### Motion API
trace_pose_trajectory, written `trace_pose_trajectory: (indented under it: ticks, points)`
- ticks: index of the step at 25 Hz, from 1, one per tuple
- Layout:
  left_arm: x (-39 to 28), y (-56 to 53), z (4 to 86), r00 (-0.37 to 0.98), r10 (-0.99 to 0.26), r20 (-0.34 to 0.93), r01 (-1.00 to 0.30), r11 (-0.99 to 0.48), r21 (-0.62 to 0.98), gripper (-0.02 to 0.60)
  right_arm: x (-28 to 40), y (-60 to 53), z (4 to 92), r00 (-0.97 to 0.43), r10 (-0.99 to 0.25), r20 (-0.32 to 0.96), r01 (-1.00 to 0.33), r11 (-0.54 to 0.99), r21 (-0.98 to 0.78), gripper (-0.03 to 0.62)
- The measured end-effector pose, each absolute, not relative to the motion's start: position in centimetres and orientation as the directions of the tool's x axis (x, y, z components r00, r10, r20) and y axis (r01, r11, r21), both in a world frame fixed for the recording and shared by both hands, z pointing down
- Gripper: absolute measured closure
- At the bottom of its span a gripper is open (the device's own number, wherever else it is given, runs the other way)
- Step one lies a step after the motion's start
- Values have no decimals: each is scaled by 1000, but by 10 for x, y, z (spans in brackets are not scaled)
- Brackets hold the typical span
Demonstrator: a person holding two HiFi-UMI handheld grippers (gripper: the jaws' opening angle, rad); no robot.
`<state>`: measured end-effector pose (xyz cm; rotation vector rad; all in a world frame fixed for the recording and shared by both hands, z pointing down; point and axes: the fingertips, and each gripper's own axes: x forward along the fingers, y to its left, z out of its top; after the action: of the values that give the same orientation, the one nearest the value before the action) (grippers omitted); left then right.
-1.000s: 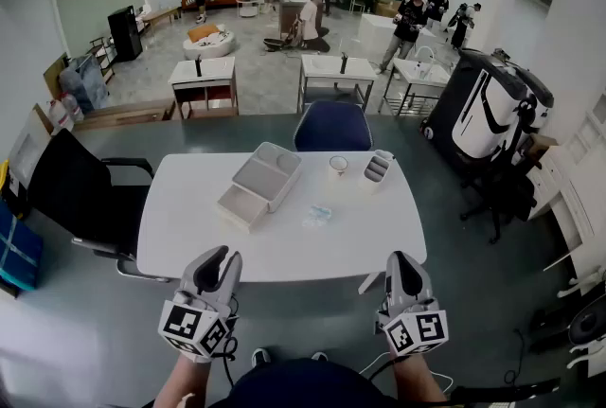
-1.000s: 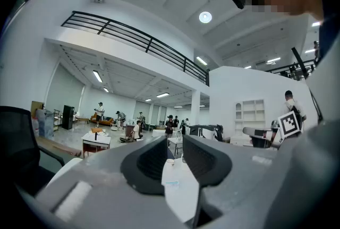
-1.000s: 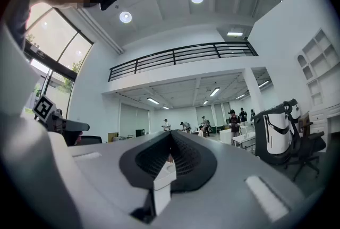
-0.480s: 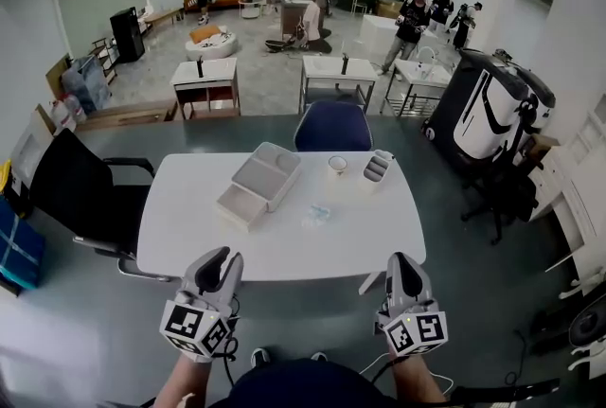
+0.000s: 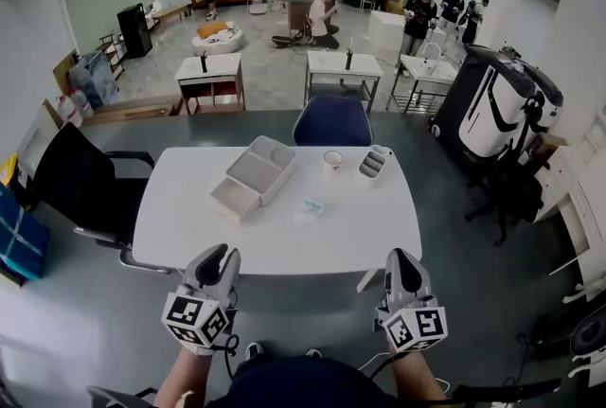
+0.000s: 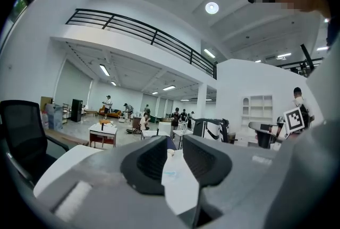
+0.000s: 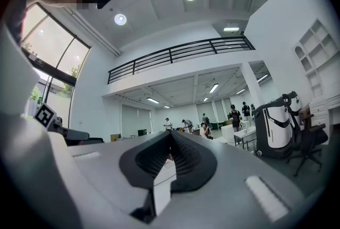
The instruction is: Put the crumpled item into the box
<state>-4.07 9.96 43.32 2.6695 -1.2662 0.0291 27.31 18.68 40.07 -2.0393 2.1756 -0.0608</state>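
The crumpled item [image 5: 311,206], a small pale bluish wad, lies near the middle of the white table [image 5: 189,236]. To its left is the open beige box [image 5: 254,171], with its lid section beside it. Both grippers hang in front of the table's near edge, well short of the wad and pointing toward it. My left gripper [image 5: 218,262] [image 6: 175,158] is open by a narrow gap, with nothing between its pads. My right gripper [image 5: 401,264] [image 7: 171,135] is shut and empty.
A small cup [image 5: 332,158] and a white holder [image 5: 373,164] stand at the table's far right. A blue chair [image 5: 331,122] is behind the table and a black chair [image 5: 76,188] to its left. A white-and-black machine [image 5: 497,108] stands at the right. Several people work in the hall beyond.
The whole head view has shifted a little, and the table now sits slightly higher and further left. Both grippers have drifted only slightly. Nothing has been taken hold of.
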Motion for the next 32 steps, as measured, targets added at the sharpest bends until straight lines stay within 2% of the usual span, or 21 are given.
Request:
trace_pose_trajectory:
  ticks: [7, 16, 26, 32]
  points:
    - [-12, 120, 435, 619, -776, 116, -784, -604, 145, 479, 298, 186, 413, -99, -993, -63, -981, 108, -164, 592]
    - [-22, 110, 437, 579, -806, 124, -815, -563, 139, 479, 302, 172, 423, -119, -992, -40, -978, 124, -170, 592]
    - [-30, 35, 438, 627, -775, 78, -775, -609, 171, 479, 295, 122, 428, -46, -999, -8, -989, 46, -142, 592]
    - [-58, -33, 435, 643, -765, 38, -756, -626, 192, 479, 273, 68, 422, 4, -1000, 1, -993, -4, -119, 592]
